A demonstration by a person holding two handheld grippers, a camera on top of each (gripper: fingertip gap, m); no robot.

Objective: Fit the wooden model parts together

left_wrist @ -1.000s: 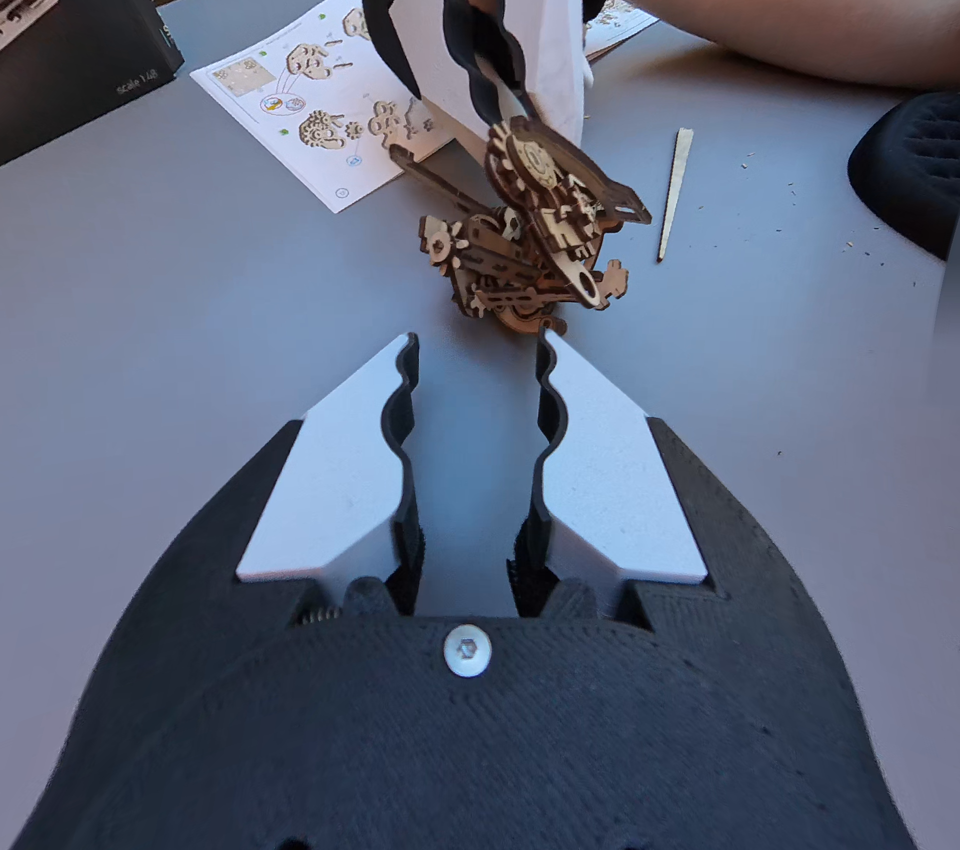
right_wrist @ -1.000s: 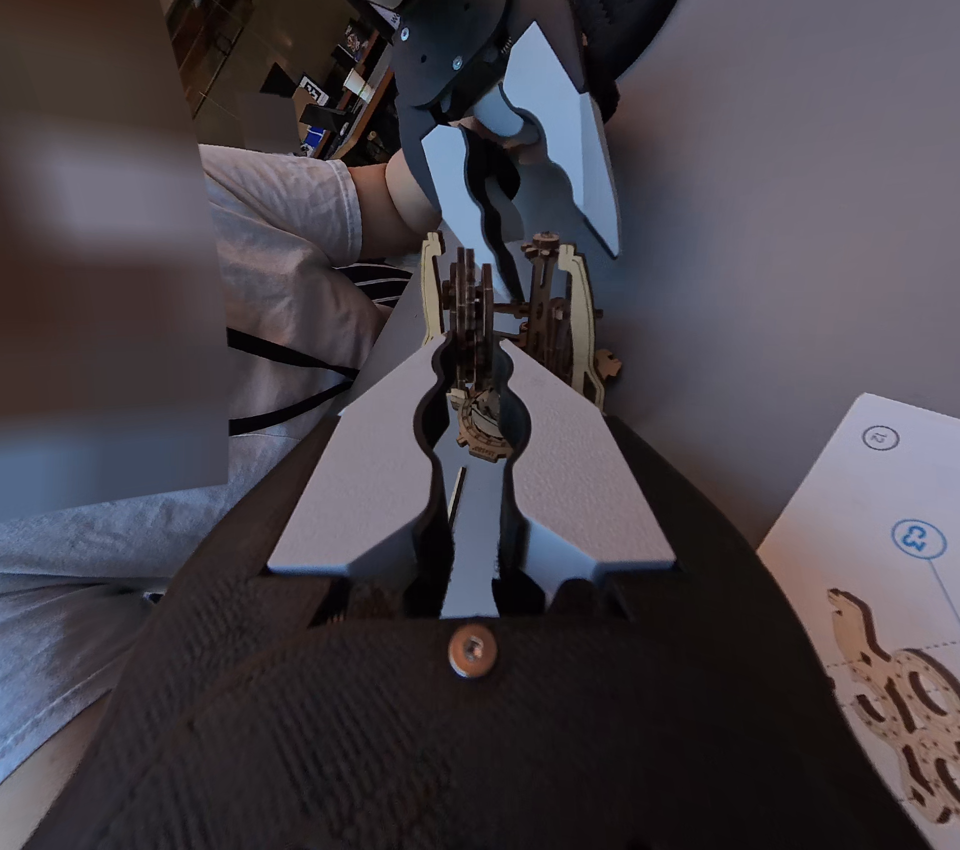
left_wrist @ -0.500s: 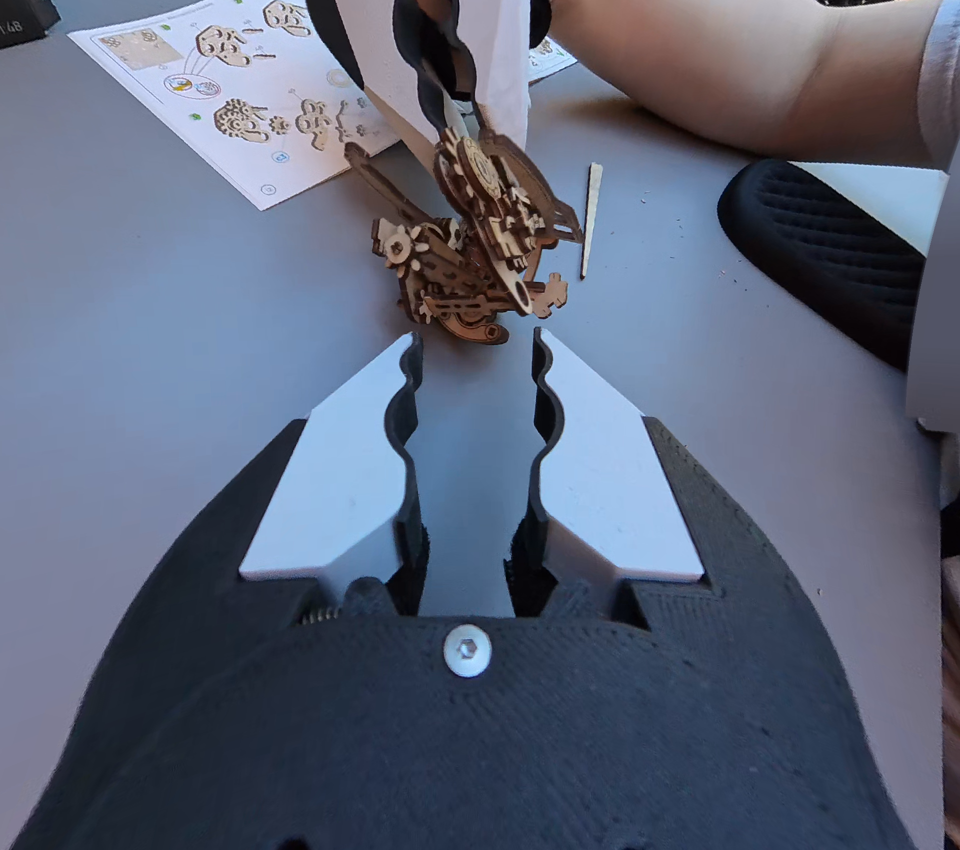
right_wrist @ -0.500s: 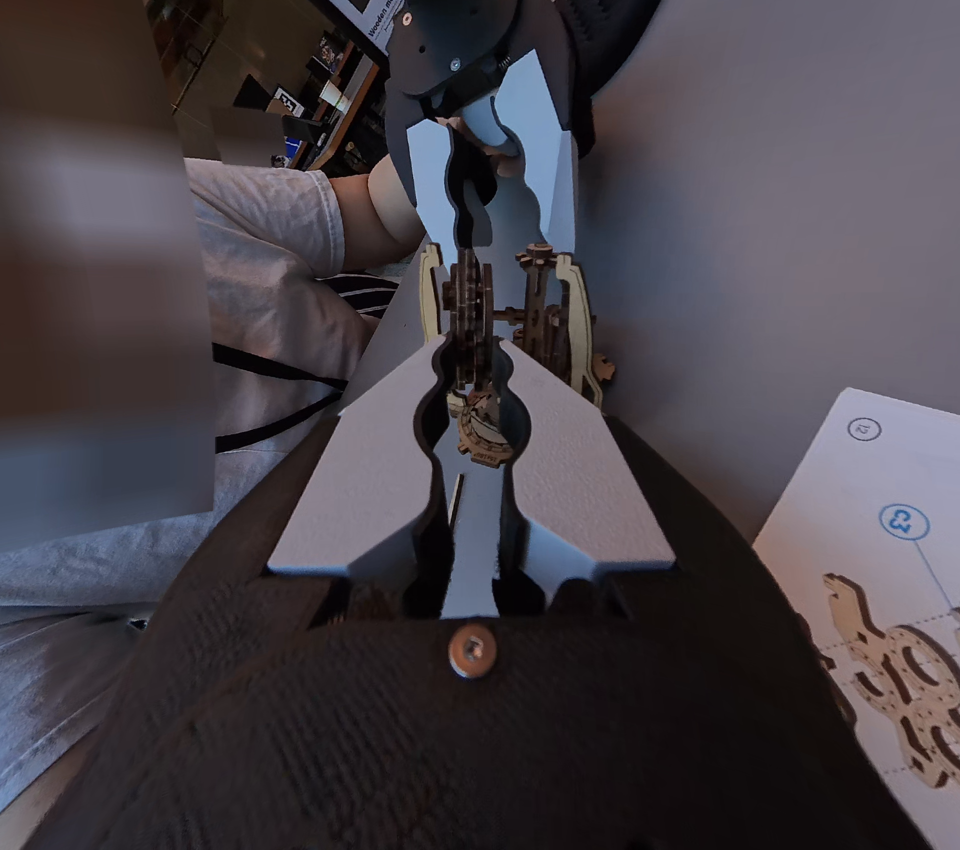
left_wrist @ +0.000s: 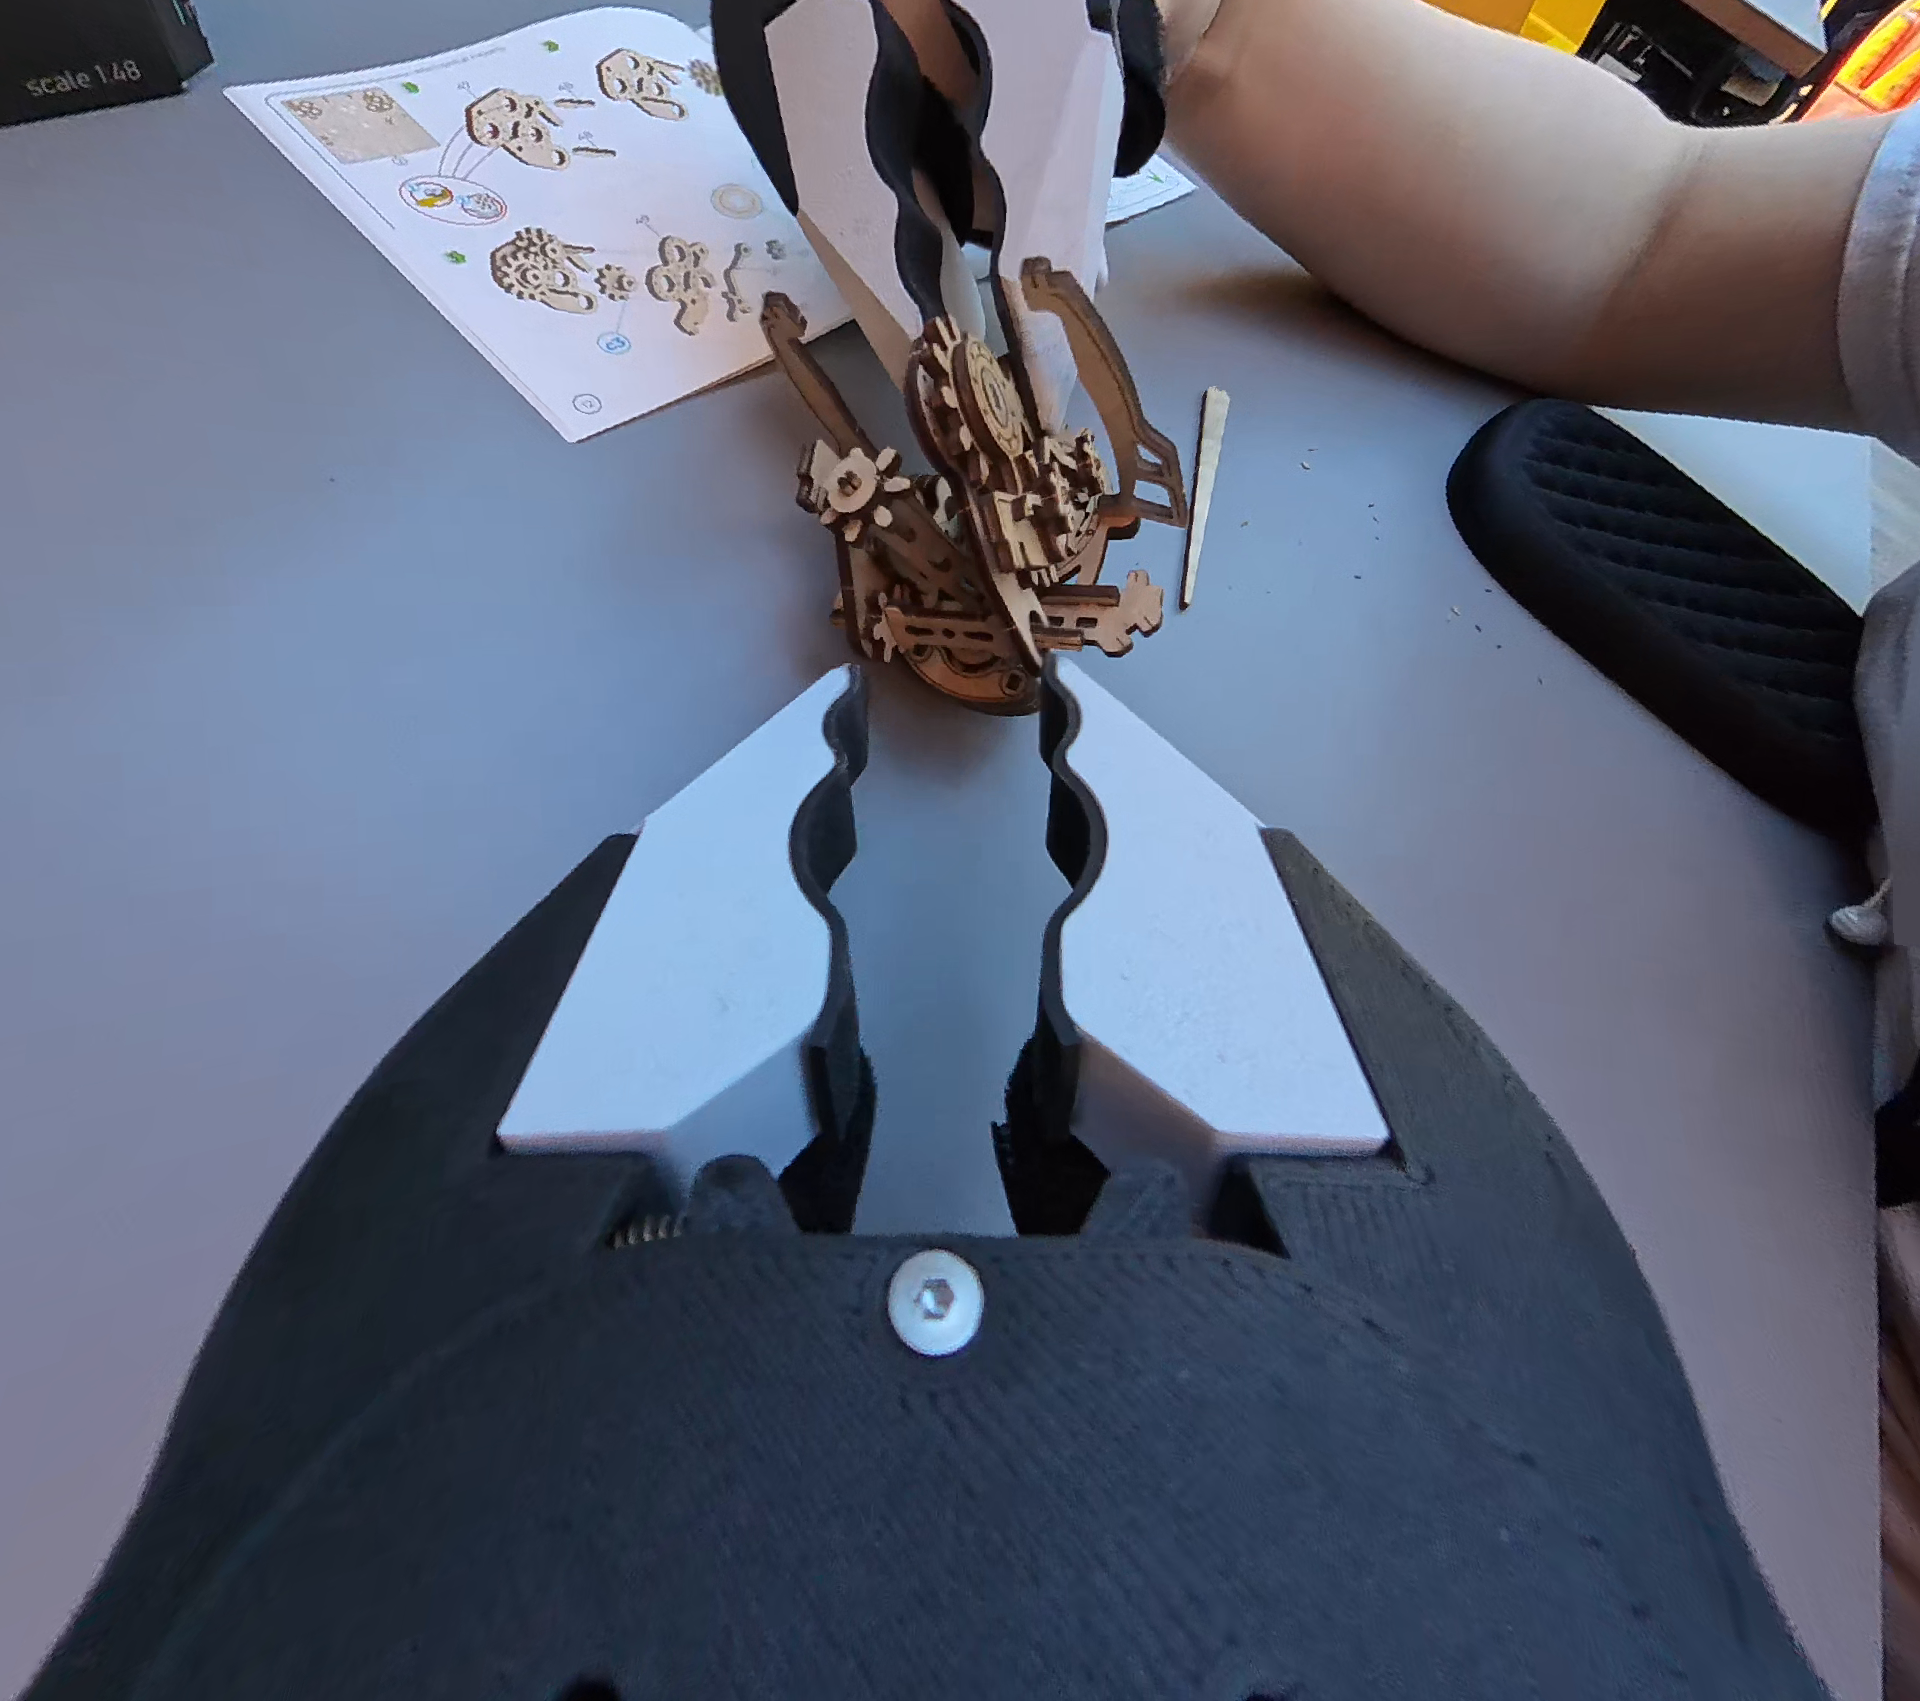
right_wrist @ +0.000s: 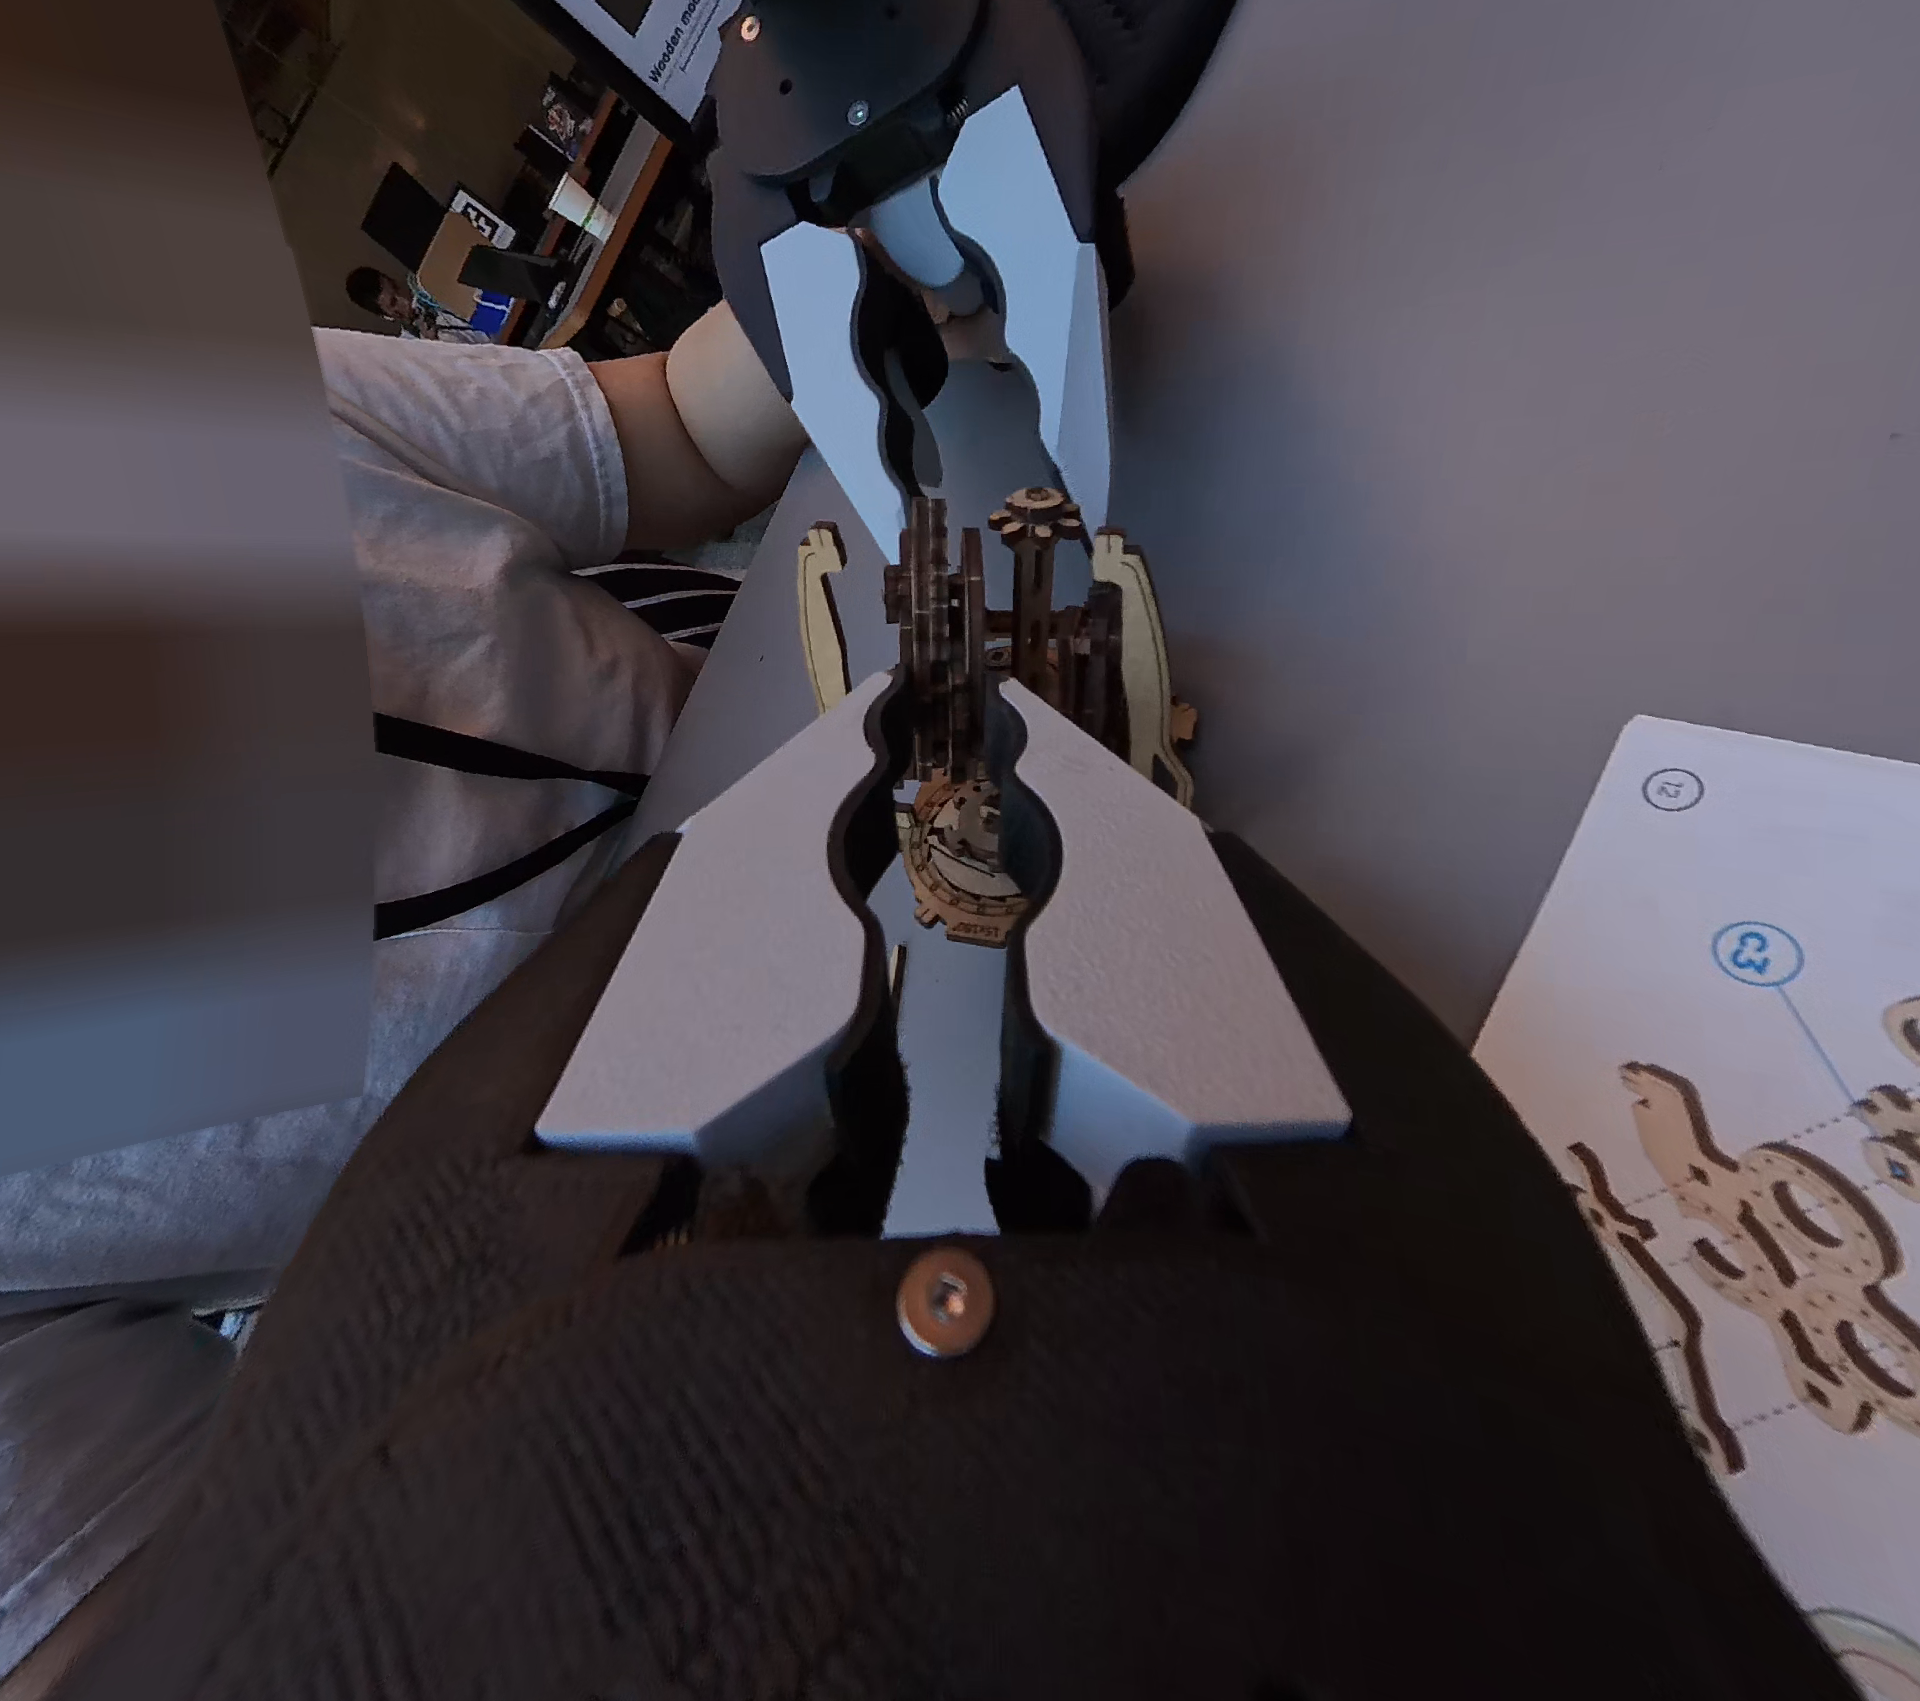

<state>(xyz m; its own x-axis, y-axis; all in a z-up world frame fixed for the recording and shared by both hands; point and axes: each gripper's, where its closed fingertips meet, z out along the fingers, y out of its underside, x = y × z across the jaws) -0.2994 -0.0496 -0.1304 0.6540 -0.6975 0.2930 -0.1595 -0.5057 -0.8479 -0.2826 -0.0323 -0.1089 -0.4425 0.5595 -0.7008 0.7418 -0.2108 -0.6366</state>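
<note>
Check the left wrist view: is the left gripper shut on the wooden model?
No: the left gripper is open, with the wooden model just ahead of its fingertips.

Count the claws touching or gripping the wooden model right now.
1 for certain. The right claw is shut on the brown wooden gear model, pinching its gear stack. The left claw is open at the model's base; contact there is unclear.

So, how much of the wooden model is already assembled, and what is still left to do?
Much looks done: the wooden model already carries meshed gears and side frames. In hand: the right claw grips its stacked gear wheel, while the left claw is open just short of the base. Left: a loose wooden stick lies beside it, and the instruction sheet is open, so more steps probably remain.
</note>
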